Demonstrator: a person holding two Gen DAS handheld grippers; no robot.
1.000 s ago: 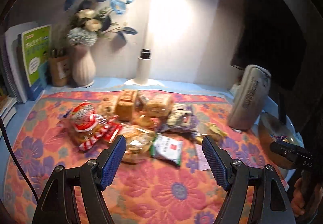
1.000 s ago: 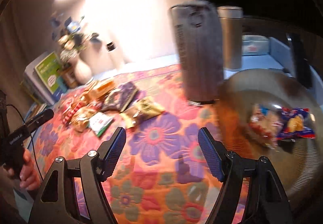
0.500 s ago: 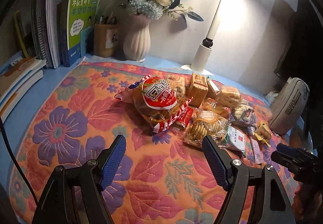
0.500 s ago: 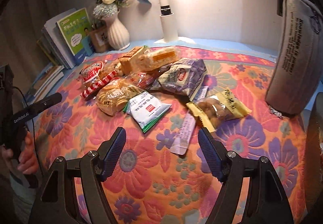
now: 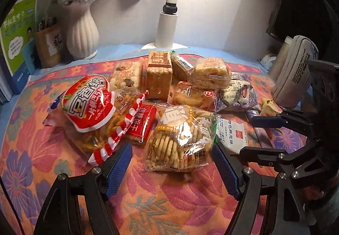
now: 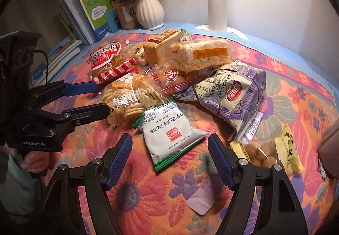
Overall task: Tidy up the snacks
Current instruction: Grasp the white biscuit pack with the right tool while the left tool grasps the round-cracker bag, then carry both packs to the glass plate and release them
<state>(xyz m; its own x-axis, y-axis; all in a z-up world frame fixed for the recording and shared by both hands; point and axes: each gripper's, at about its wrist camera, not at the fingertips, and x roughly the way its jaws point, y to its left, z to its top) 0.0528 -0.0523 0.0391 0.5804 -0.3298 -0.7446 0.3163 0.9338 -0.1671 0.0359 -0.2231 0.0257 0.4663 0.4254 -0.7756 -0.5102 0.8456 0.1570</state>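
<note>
A pile of packaged snacks lies on a floral cloth. My left gripper is open, its fingers either side of a clear bag of round biscuits, not touching. A red-topped bag lies to its left. My right gripper is open around a white and green packet, just above the cloth. A purple bag and a yellow packet lie to its right. Each gripper shows in the other's view: the right, the left.
A white vase, a lamp post, books and a pen holder stand along the back wall. A grey pouch stands at the right. A small pale sachet lies between my right fingers.
Both grippers have moved in close to the snack pile and lower. The left now frames the biscuit bag, the right the white and green packet. Both stayed open.
</note>
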